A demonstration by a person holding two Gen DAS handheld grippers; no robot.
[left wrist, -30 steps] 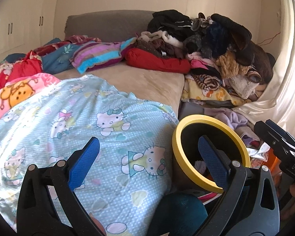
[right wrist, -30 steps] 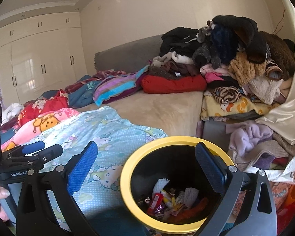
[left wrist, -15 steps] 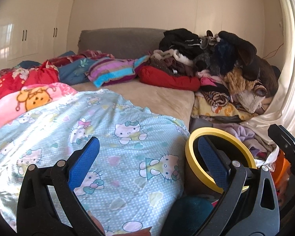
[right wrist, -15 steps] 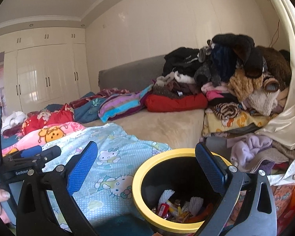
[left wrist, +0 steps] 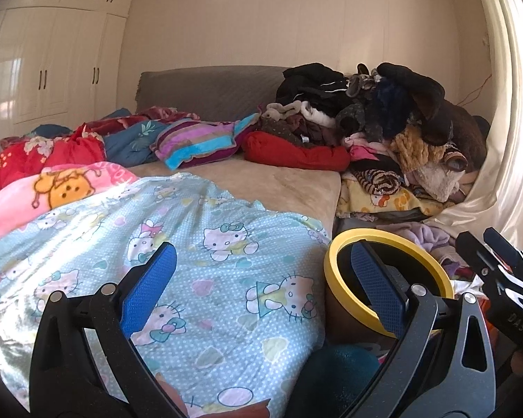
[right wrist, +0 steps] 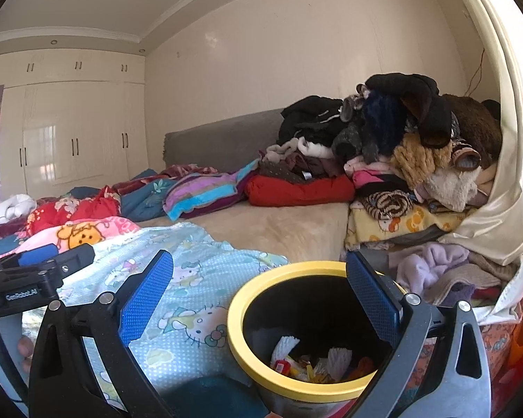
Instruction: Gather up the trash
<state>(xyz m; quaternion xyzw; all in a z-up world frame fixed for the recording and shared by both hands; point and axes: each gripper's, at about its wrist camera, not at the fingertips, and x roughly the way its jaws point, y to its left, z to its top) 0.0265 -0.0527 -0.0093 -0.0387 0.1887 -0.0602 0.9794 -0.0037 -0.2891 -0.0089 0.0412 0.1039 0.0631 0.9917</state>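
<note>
A black trash bin with a yellow rim (right wrist: pixel 247 299) stands beside the bed; crumpled tissues and wrappers (right wrist: pixel 317 362) lie at its bottom. It also shows in the left wrist view (left wrist: pixel 338 250), at lower right. My right gripper (right wrist: pixel 259 289) is open and empty, held above and in front of the bin. My left gripper (left wrist: pixel 263 280) is open and empty over the light-blue Hello Kitty blanket (left wrist: pixel 205 244). Each gripper shows at the edge of the other's view.
The bed (left wrist: pixel 261 177) carries a pink cartoon blanket (left wrist: pixel 52 184), pillows and bedding at the back. A tall heap of clothes (right wrist: pixel 401 146) rises behind the bin, with a cream curtain (right wrist: pixel 505 174) at right. White wardrobes (right wrist: pixel 73 132) stand far left.
Both grippers have drawn back and tilted upward, so the bin sits lower and smaller in both views and more wall and ceiling show. Both stay open and empty.
</note>
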